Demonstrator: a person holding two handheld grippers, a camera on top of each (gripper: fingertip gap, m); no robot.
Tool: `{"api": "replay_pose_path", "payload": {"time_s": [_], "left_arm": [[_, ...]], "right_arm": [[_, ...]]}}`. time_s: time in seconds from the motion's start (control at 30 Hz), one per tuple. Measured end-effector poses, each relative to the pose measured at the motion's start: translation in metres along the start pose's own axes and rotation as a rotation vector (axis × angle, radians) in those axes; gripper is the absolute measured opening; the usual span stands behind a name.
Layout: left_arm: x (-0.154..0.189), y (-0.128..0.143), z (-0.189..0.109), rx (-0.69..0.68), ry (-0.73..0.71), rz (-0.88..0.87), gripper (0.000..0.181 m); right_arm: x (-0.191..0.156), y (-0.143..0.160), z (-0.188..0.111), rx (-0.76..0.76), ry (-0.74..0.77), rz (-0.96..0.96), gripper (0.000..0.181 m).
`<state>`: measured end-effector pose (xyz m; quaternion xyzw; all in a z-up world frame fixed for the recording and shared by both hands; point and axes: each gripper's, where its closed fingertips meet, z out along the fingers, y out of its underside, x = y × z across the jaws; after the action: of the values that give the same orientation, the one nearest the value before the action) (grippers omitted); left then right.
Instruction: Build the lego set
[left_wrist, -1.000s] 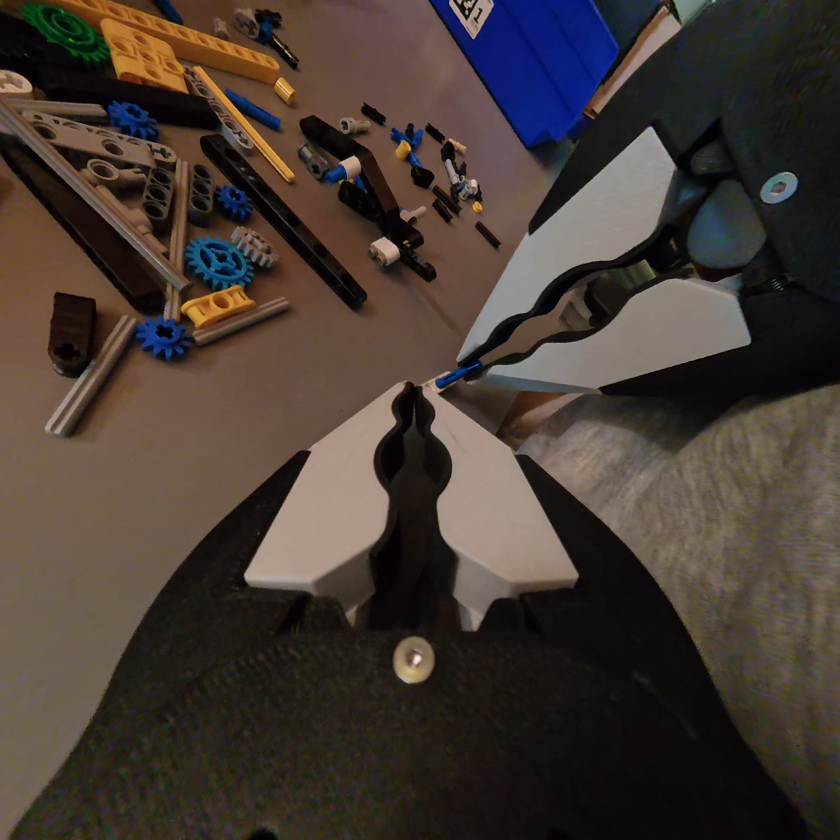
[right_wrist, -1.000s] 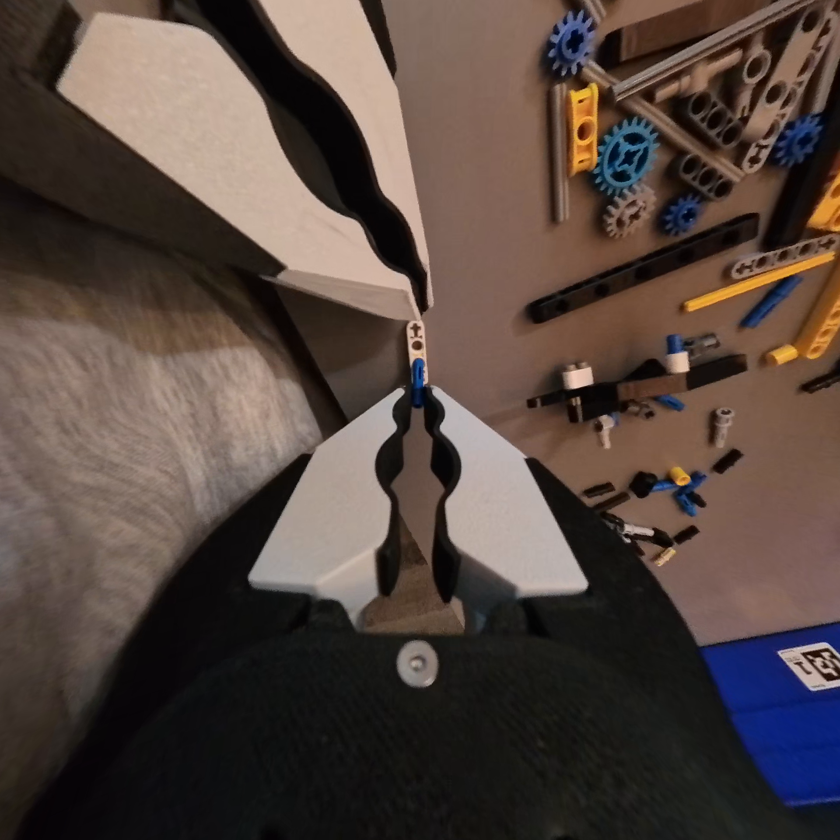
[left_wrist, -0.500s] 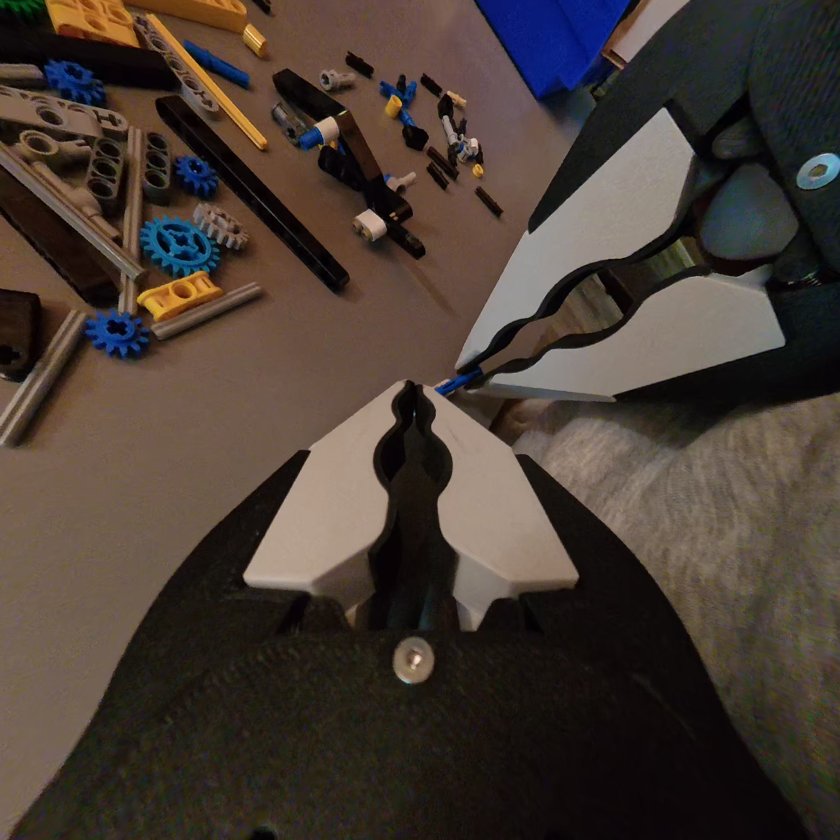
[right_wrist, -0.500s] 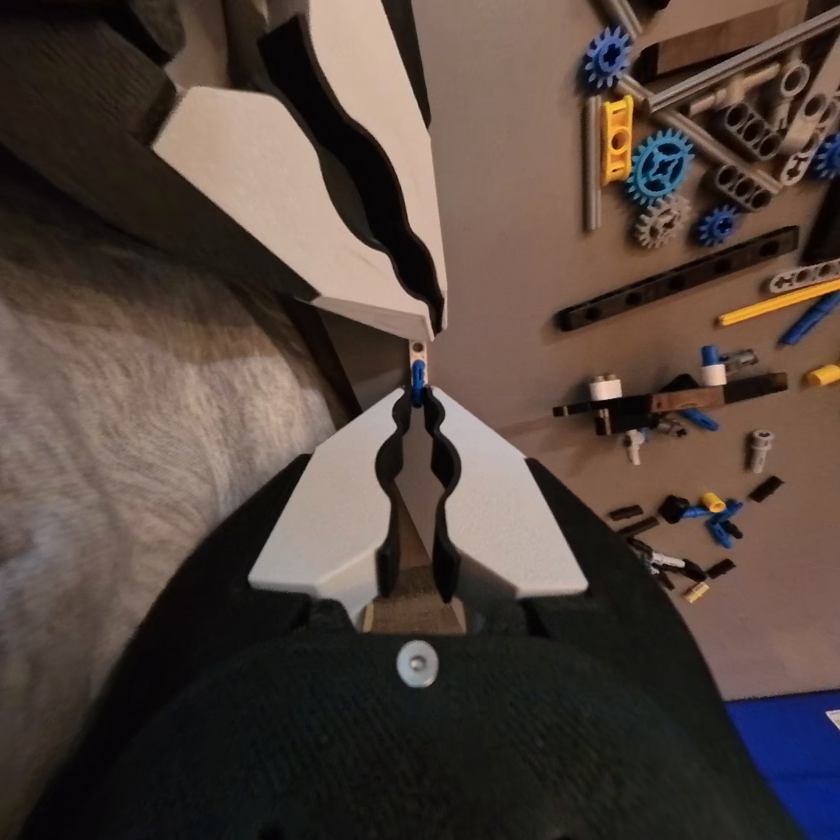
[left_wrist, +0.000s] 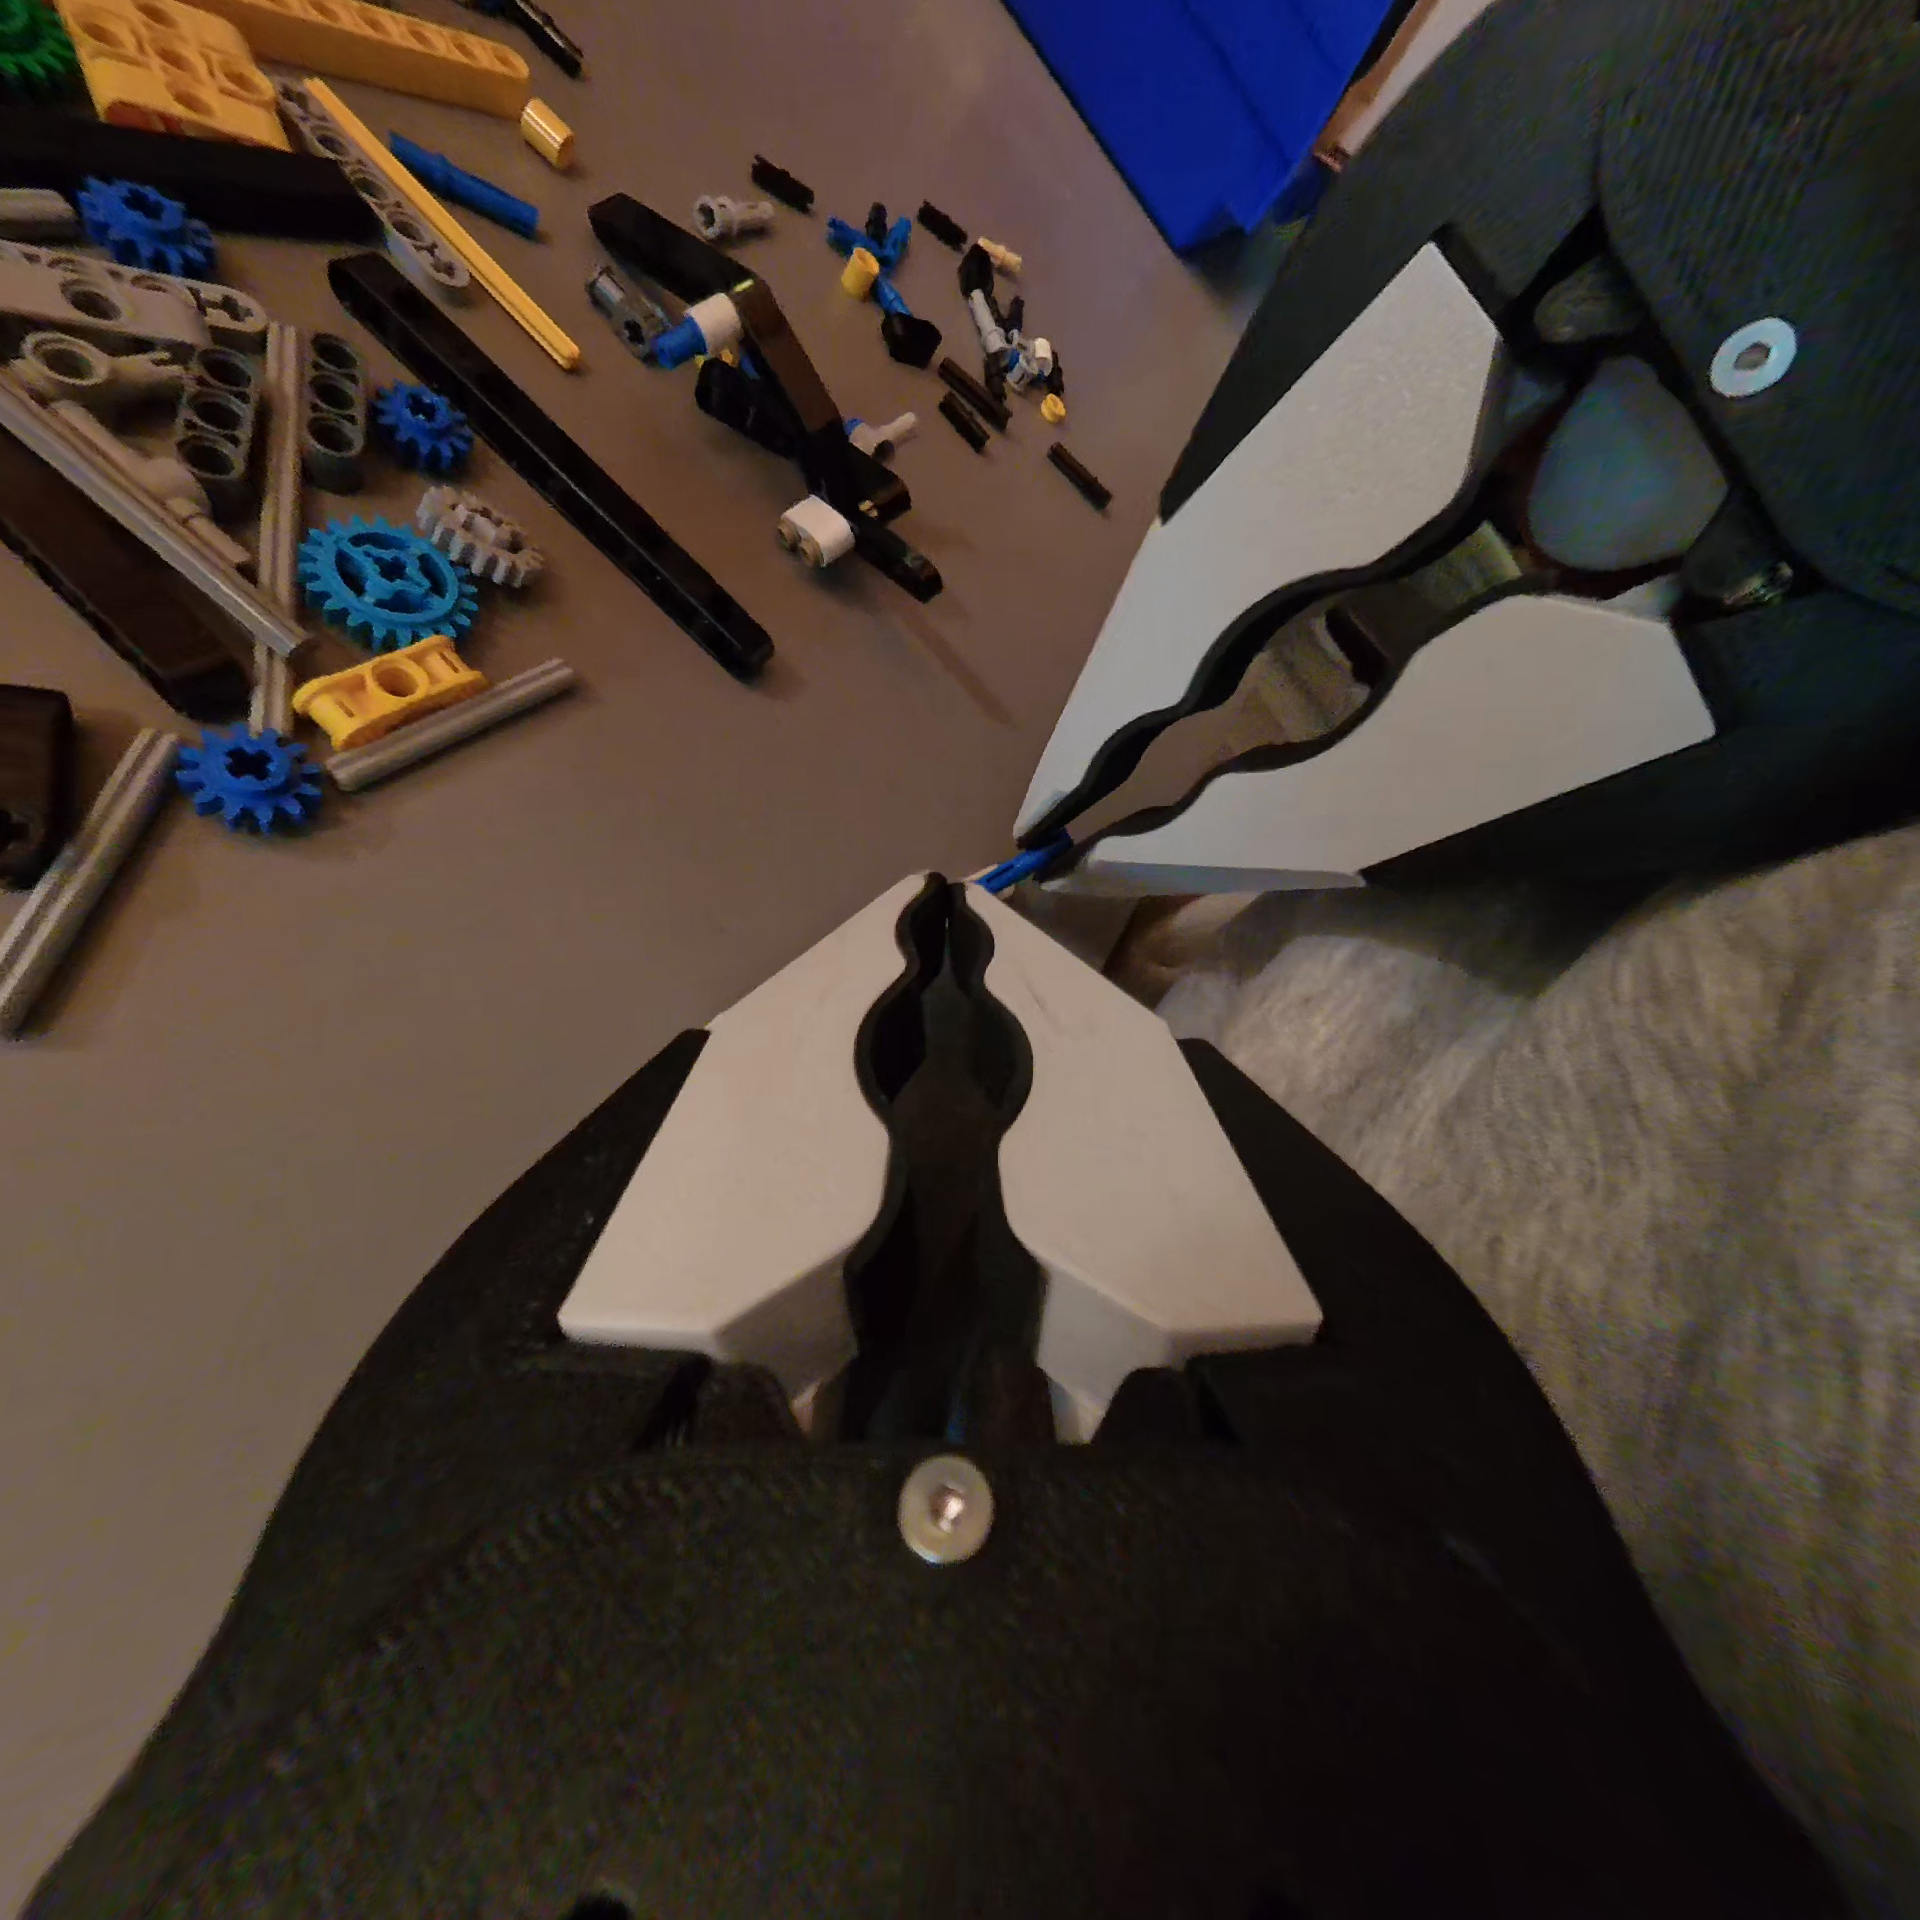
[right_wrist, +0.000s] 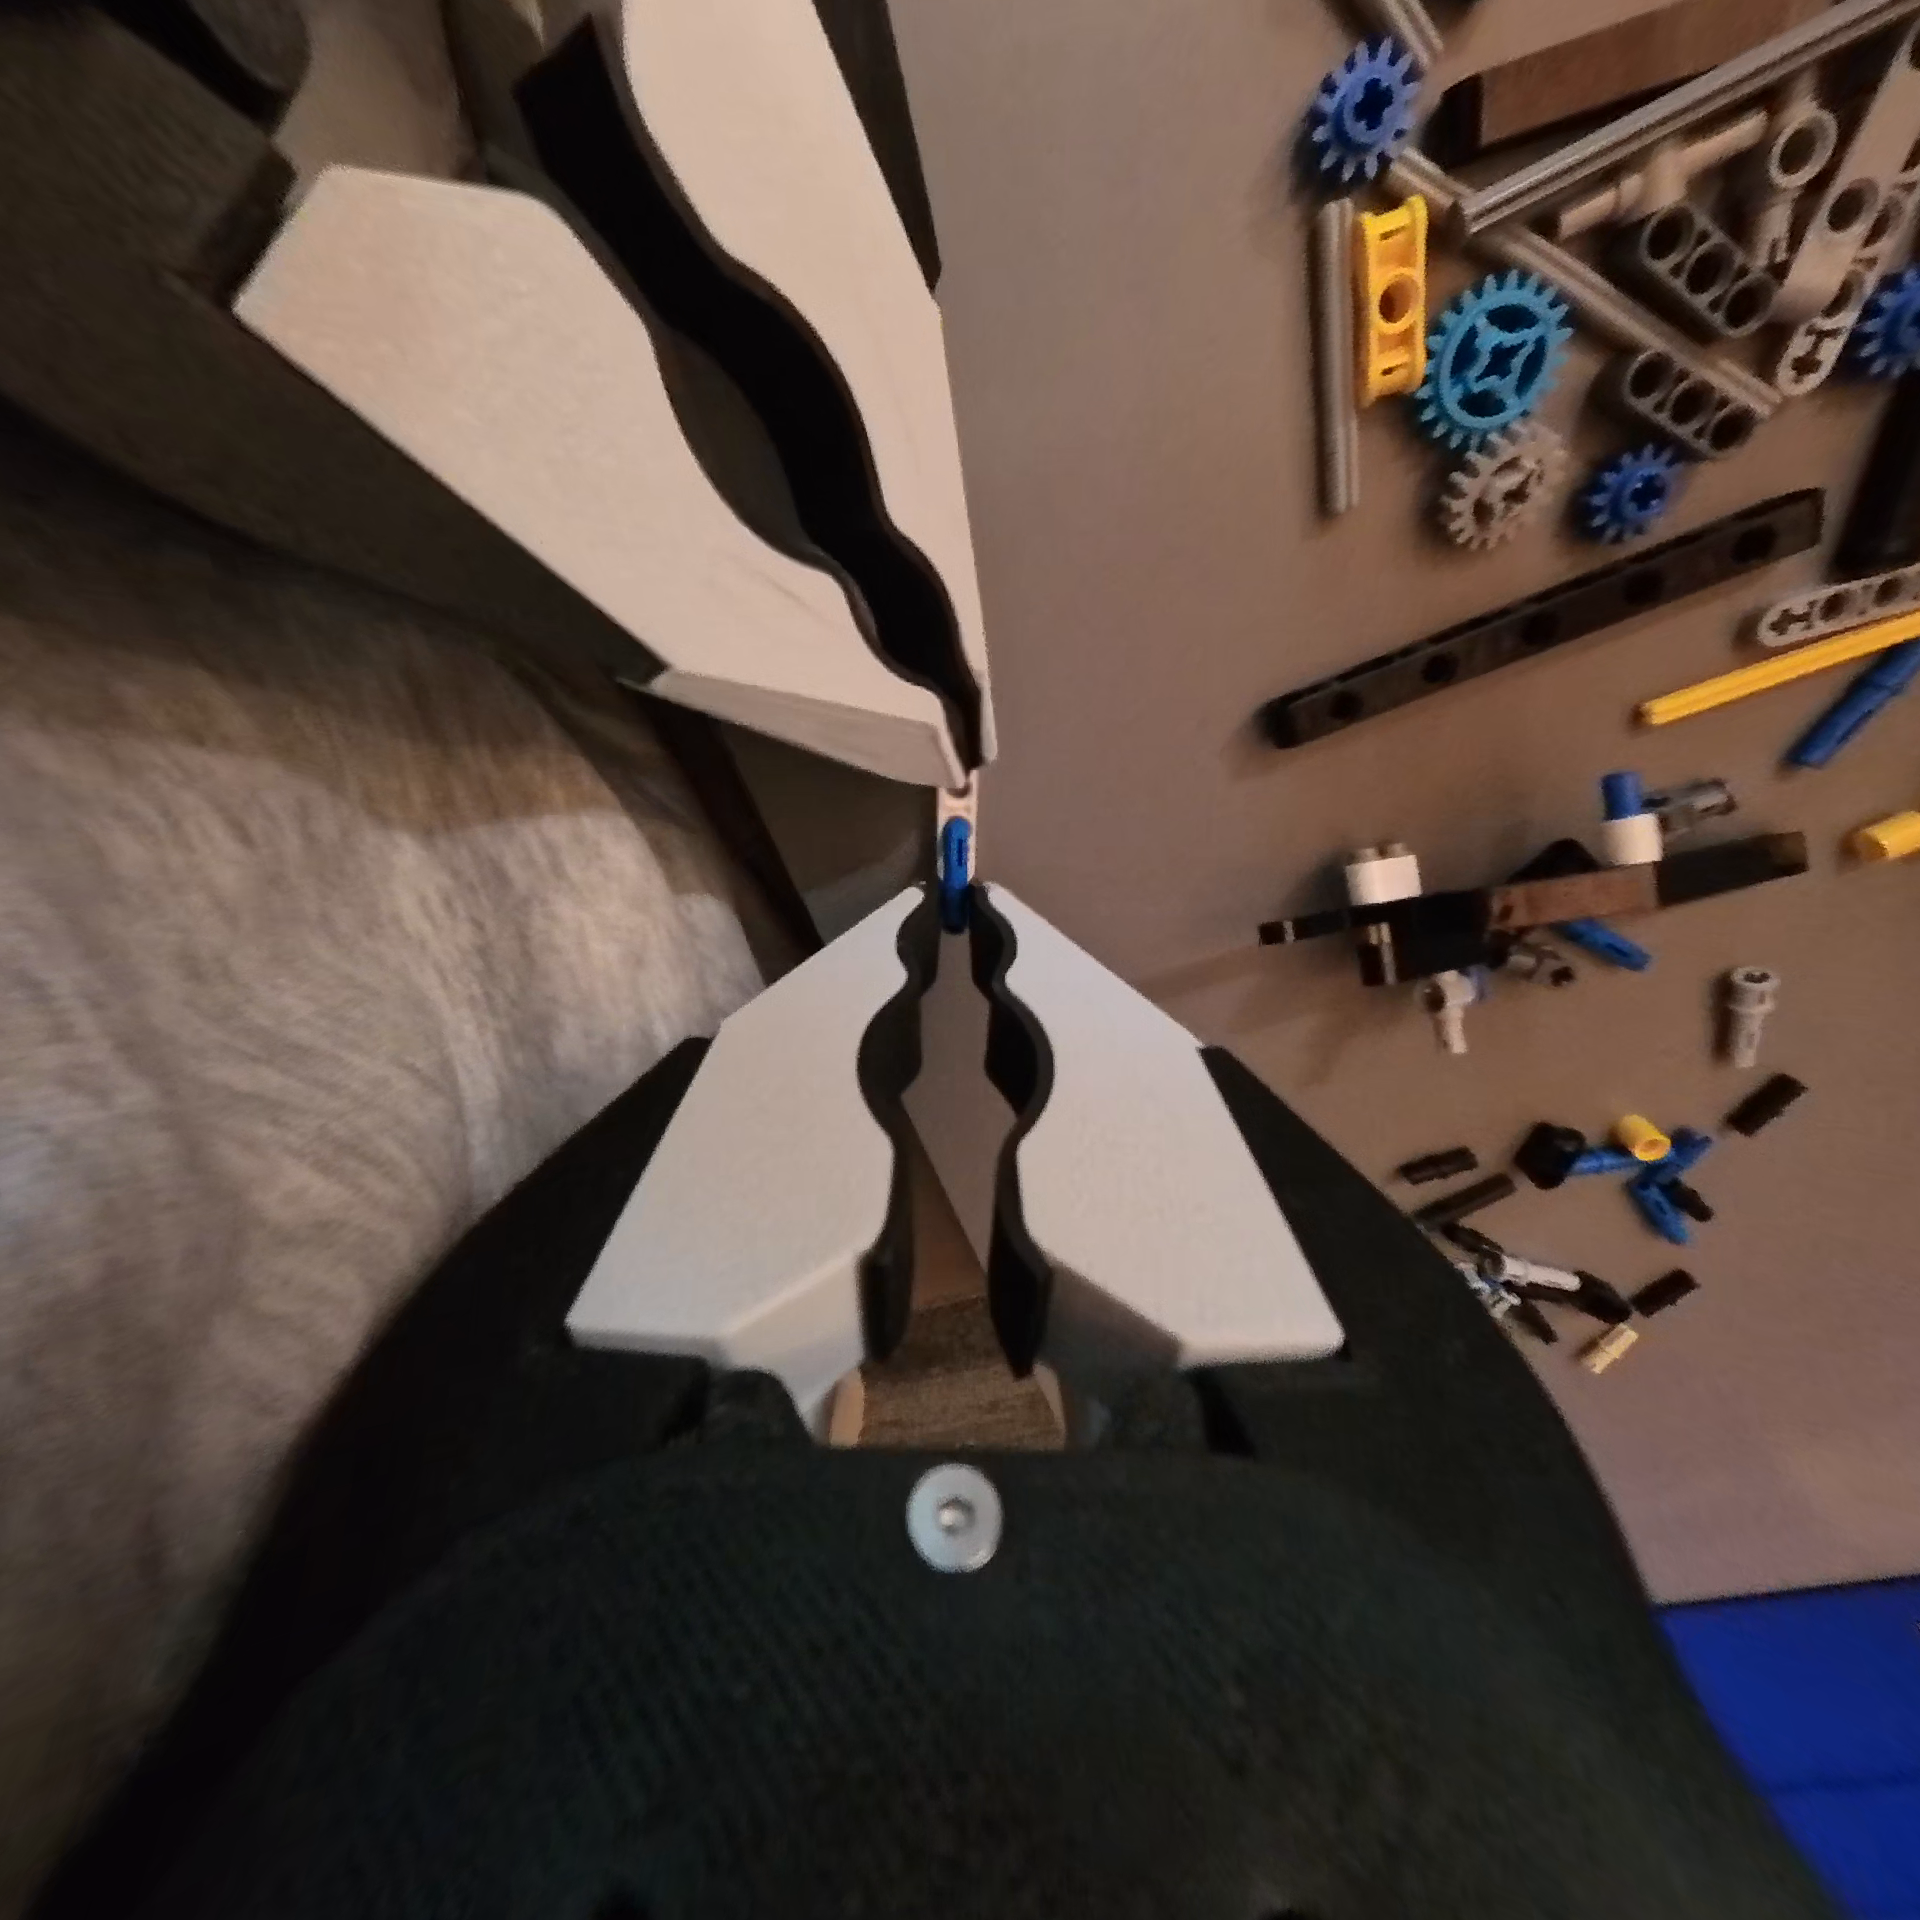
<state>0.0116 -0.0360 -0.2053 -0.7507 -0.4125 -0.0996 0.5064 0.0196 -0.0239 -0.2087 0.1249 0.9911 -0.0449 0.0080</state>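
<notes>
The right hand-held gripper (right_wrist: 958, 902) has its jaws closed down to a narrow slit at the tips, pinching a small blue pin (right_wrist: 956, 854) so that most of the pin sticks out ahead of it. Held by the tail end like this, the free end is left clear to enter a hole.

Straight in front of it, tip to tip, the left hand-held gripper (left_wrist: 940, 902) is clamped tight on a small pale grey piece with holes (right_wrist: 962, 798). Only a sliver of that piece shows beyond its tips in the right wrist view; in the left wrist view it is all but hidden. The blue pin touches the pale piece, and appears partly seated in it, though how deep cannot be told. Both tools meet in the air above the near edge of the counter (left_wrist: 436, 1039), over a grey cloth (left_wrist: 1558, 1247) that seems to be the person's clothing. Working off the surface lets each tool push against the other along one line.

The rest of the set lies spread on the counter, well ahead and to the left of the left tool: blue gears (left_wrist: 387, 582), a long black beam (left_wrist: 551, 468), grey beams (left_wrist: 114, 312), yellow parts (left_wrist: 390, 681) and a partly built black assembly (left_wrist: 800, 416). My reading is that the build is at an early stage, with a pin being pressed home.
</notes>
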Motion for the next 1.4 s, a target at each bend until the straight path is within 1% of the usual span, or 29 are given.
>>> {"api": "replay_pose_path", "payload": {"time_s": [0.13, 0.23, 0.4, 0.47, 0.6, 0.67, 0.8, 0.97, 1.23, 1.37, 1.4], "left_arm": [[0.001, 0.004, 0.002, -0.038, -0.026, 0.013, 0.0], [0.003, 0.004, 0.001, -0.056, -0.056, 0.064, 0.0], [0.009, 0.01, 0.006, -0.105, -0.081, 0.121, 0.017], [0.011, 0.012, 0.009, -0.12, -0.087, 0.136, 0.018], [0.011, 0.014, 0.011, -0.134, -0.105, 0.172, 0.015], [0.012, 0.016, 0.012, -0.143, -0.104, 0.182, 0.006], [0.013, 0.017, 0.013, -0.152, -0.11, 0.193, 0.005], [0.015, 0.018, 0.015, -0.152, -0.1, 0.195, 0.004], [0.014, 0.017, 0.014, -0.142, -0.077, 0.179, 0.002], [0.014, 0.016, 0.014, -0.135, -0.052, 0.157, 0.001], [0.017, 0.016, 0.015, -0.13, -0.026, 0.155, 0.0]], "right_arm": [[-0.001, 0.002, 0.0, 0.018, 0.002, -0.015, 0.003], [0.0, 0.006, -0.001, 0.033, 0.012, -0.03, 0.003], [0.0, 0.01, -0.001, 0.072, 0.003, -0.031, 0.003], [-0.001, 0.012, -0.001, 0.078, 0.002, -0.048, 0.003], [-0.003, 0.014, -0.003, 0.093, -0.011, -0.097, 0.003], [-0.003, 0.015, -0.003, 0.098, -0.01, -0.118, 0.003], [-0.003, 0.014, -0.004, 0.107, -0.001, -0.133, 0.003], [-0.003, 0.012, -0.004, 0.109, 0.002, -0.104, 0.003], [-0.003, 0.013, -0.004, 0.063, 0.018, -0.044, 0.003], [-0.003, 0.013, -0.003, 0.047, 0.032, -0.028, 0.003], [-0.003, 0.012, -0.003, 0.043, 0.033, -0.028, 0.003]]}}
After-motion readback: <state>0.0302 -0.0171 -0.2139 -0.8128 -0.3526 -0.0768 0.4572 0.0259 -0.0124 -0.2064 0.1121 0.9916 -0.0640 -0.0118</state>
